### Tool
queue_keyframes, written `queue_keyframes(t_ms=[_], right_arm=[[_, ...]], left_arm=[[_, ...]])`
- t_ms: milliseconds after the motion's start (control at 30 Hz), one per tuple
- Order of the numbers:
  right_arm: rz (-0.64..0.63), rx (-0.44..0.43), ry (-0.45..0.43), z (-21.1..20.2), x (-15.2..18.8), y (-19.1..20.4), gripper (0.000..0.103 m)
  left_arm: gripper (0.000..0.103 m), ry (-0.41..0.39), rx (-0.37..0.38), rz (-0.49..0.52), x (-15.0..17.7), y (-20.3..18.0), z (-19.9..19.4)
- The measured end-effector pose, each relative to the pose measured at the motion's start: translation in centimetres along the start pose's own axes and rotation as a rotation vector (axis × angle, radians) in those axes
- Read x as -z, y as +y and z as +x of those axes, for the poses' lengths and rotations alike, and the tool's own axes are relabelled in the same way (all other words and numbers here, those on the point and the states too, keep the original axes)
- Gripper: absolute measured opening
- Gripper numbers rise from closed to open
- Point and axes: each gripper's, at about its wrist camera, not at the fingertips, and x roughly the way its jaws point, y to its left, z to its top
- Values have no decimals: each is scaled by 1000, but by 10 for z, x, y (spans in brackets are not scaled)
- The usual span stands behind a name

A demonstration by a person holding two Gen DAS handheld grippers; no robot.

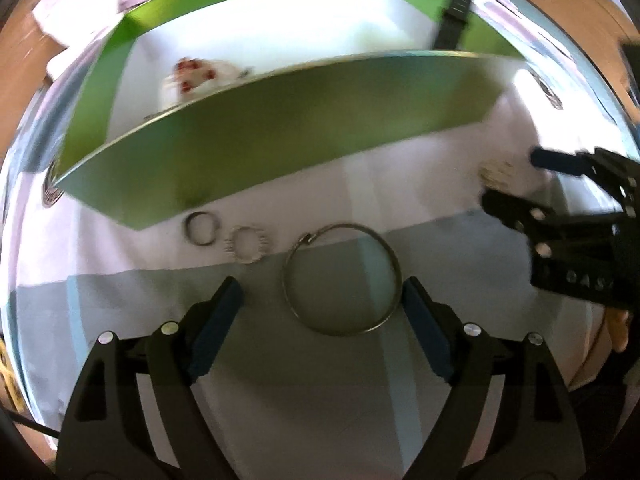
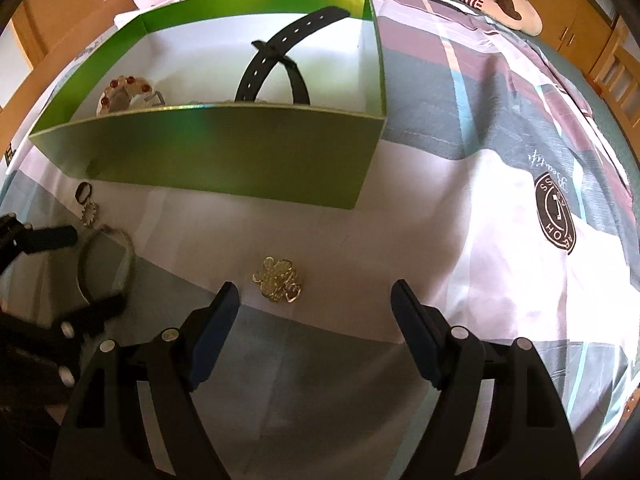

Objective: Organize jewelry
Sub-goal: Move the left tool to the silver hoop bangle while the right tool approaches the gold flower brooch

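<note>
Two hand-held grippers are held open above the bedspread (image 2: 500,216): the left hand-held gripper (image 1: 320,300) is spread around a large metal bangle (image 1: 342,278), the right hand-held gripper (image 2: 316,300) just short of a gold brooch (image 2: 277,274), presumably for pickup. Two small rings (image 1: 224,236) are left beside the green box (image 2: 224,160), where a black strap (image 2: 276,56) and red-stoned bracelet (image 2: 124,88) are already stored.

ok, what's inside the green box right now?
In the green box: a black strap looped on the white floor, and a red-stoned bracelet at its left. The front wall hides the near floor strip and both items' lower parts.
</note>
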Motion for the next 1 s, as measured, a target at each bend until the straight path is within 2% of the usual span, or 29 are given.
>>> queue_keyframes(t_ms=[167,433,733,1000], right_arm=[[2,-1,1,1,0,-1,77],[-6,-8,3,1,1,2,77],[-36,2,-24,1,3,11,77],[-28,13,-34,3,1,16,80]], left_arm=[[82,6,-23,-104,-2,20,-1],[85,13,-40,-56,-1,6,4],[86,-20,-58,-98,2,2,4],[92,-13,-74,-106,3,9,5]])
